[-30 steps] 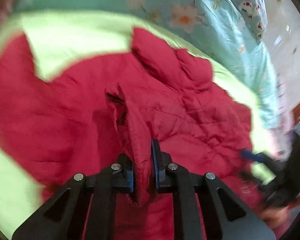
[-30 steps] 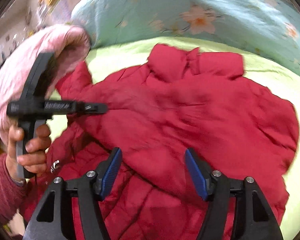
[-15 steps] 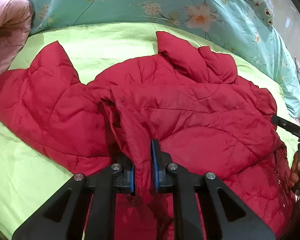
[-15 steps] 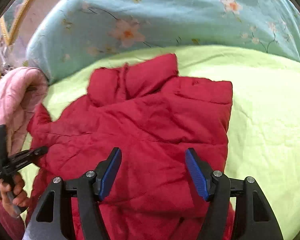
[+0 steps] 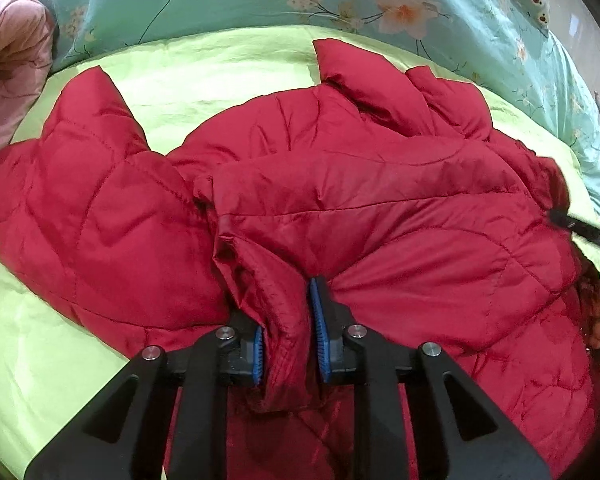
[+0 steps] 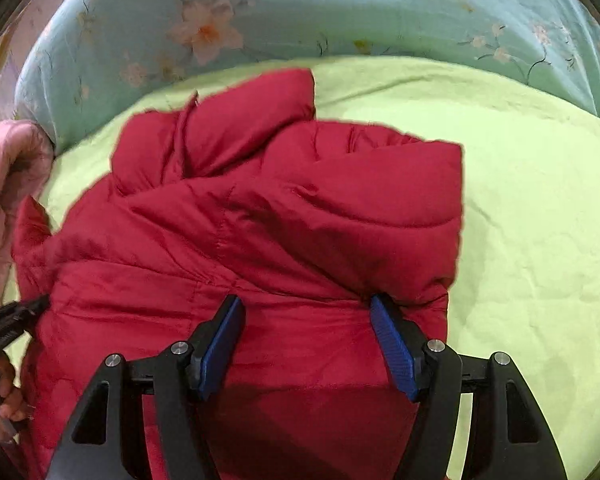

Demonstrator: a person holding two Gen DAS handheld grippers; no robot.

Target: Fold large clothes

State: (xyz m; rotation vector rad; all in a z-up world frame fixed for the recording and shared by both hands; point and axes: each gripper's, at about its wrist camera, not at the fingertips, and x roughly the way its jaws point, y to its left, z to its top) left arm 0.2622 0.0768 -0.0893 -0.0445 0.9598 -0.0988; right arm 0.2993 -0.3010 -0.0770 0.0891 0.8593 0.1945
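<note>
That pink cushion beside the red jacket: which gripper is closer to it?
The left gripper, which has a fold of the jacket between its just-opening jaws, on the pink cushion side. The right gripper hangs open over the jacket's far edge.

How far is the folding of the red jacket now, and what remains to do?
Done: one side of the red jacket lies folded over its body on the green sheet. In hand: the left gripper, its jaws just opening, has a fold between them; the right gripper hovers open. Left: the sleeve still spreads out.
</note>
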